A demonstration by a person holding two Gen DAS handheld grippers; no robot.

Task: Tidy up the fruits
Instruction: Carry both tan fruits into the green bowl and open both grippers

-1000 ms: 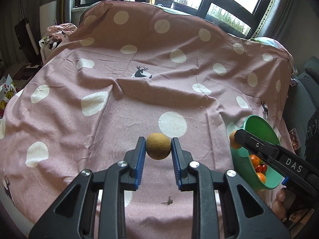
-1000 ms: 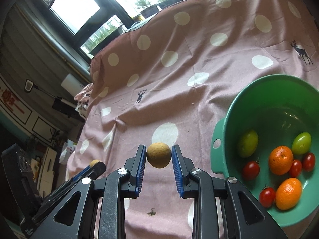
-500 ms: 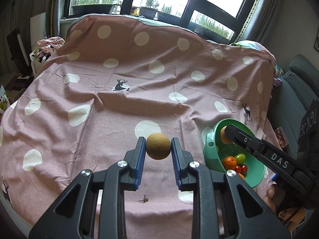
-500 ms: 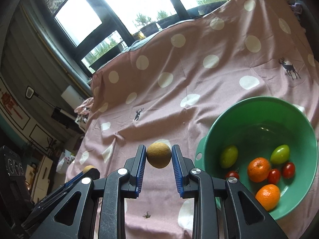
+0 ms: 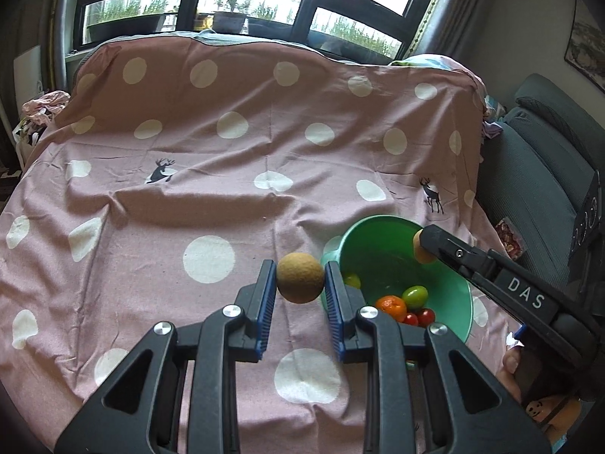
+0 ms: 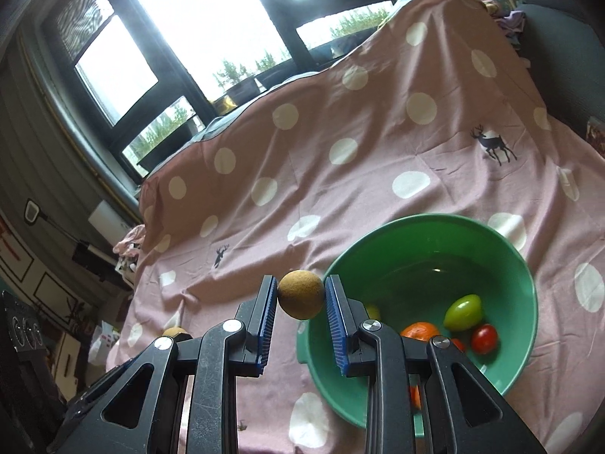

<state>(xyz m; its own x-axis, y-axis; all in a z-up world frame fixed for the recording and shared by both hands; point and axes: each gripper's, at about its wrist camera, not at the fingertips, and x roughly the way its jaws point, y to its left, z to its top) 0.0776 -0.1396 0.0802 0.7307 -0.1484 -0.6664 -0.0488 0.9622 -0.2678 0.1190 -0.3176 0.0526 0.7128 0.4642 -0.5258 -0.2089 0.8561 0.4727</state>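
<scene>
The left gripper (image 5: 300, 283) is closed on a round brown fruit (image 5: 300, 278), which sits between the blue pads (image 5: 266, 295) and is held above the pink cloth (image 5: 170, 196), just to the left of the green bowl (image 5: 378, 234). The right gripper (image 6: 301, 300) holds in the same way a second brown fruit (image 6: 301, 294), pressed between its two blue pads (image 6: 266, 310); this fruit hangs over the left rim of the bowl in the right wrist view. In the left wrist view the right gripper enters from the right side as a black arm with the letters DAS, and its fruit shows at the tip, over the far right rim of the bowl. In the right wrist view, the left gripper is only partly seen at the lower left, with a small piece of its brown fruit. Inside the bowl lie an orange mandarin (image 5: 391, 305), a green fruit (image 5: 414, 296), some small red tomatoes (image 5: 425, 316) and a yellow-green fruit (image 5: 352, 280) partly hidden behind the left gripper's finger. A second mandarin is partly hidden by the right gripper in its own view. The bowl stands on the cloth, which has white dots and small dark deer figures (image 5: 160, 171). At the right of the cloth is a grey sofa (image 5: 544, 159). Behind the cloth are large windows with dark frames (image 5: 302, 7) and green plants outside.
</scene>
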